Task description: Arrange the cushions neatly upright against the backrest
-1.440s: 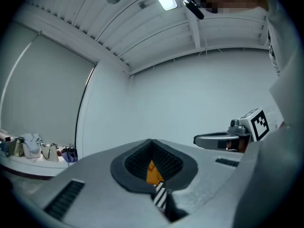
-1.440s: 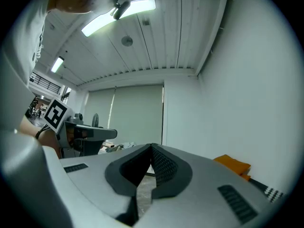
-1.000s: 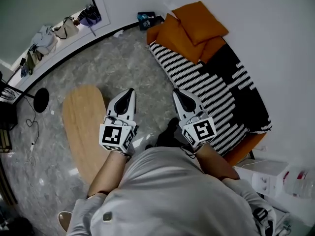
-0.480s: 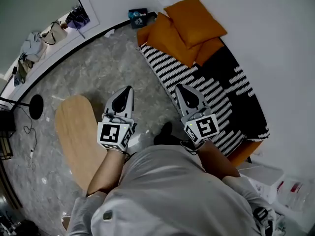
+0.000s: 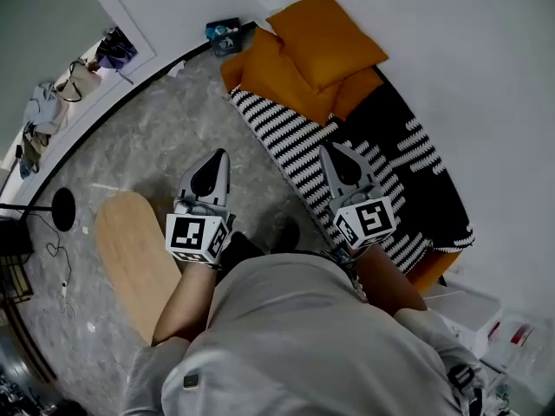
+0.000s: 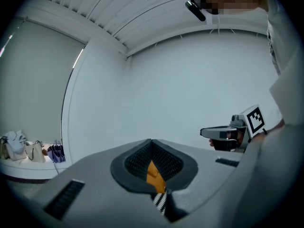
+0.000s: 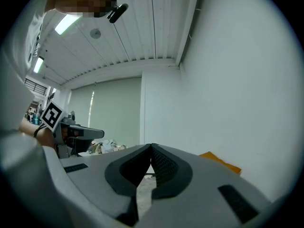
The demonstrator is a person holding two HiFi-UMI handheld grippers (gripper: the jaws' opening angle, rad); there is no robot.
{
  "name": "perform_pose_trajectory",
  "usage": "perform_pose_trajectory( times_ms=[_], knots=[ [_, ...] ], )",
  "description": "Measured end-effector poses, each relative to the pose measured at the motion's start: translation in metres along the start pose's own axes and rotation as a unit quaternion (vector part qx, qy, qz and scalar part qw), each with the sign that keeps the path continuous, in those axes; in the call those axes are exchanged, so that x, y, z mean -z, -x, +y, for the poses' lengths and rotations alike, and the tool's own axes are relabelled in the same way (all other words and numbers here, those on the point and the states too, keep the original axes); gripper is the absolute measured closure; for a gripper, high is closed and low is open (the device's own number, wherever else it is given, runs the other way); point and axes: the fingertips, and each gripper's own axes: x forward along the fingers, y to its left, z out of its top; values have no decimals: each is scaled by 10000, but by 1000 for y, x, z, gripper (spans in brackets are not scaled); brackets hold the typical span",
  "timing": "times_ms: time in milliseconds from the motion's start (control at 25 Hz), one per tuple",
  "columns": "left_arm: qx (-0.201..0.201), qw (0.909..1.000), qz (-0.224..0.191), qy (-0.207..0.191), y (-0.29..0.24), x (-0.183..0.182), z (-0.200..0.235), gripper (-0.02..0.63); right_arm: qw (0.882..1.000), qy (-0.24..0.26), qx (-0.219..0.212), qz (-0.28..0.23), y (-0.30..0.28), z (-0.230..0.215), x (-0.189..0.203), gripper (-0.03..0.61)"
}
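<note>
Two orange cushions [image 5: 303,50] lie stacked at the far end of a low sofa [image 5: 381,172] covered by a black-and-white striped throw, beside the white wall. The upper cushion [image 5: 328,35] lies flat on the lower one [image 5: 277,81]. My left gripper [image 5: 217,158] is shut and empty, held level above the grey floor, short of the sofa's front edge. My right gripper [image 5: 338,154] is shut and empty too, held over the striped throw. A sliver of orange cushion [image 6: 153,172] shows through the left gripper's jaws, and an orange corner [image 7: 221,161] shows in the right gripper view.
An oval wooden table [image 5: 130,258] stands on the floor at my left. A teal box [image 5: 223,35] sits by the wall near the sofa's end. Bags [image 5: 78,81] and clutter line a ledge at the far left. A black round base [image 5: 62,204] with cables is on the floor.
Both grippers have travelled forward toward the sofa and cushions, still shut. The wooden table has slid back and left in the head view as I advance.
</note>
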Motion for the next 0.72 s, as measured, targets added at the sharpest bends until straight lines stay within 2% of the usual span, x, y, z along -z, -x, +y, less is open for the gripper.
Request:
perform_pose_trajectory(
  times_ms=[360,720],
  knots=[
    [481,9988,53,-28,-67,-5,43,604,9993,-13,376,79,-58,-26,1,557],
    [1154,9932,95,-77,-127,-15,118,604,9963,-15,854,107,-147,-23,-4,557]
  ],
)
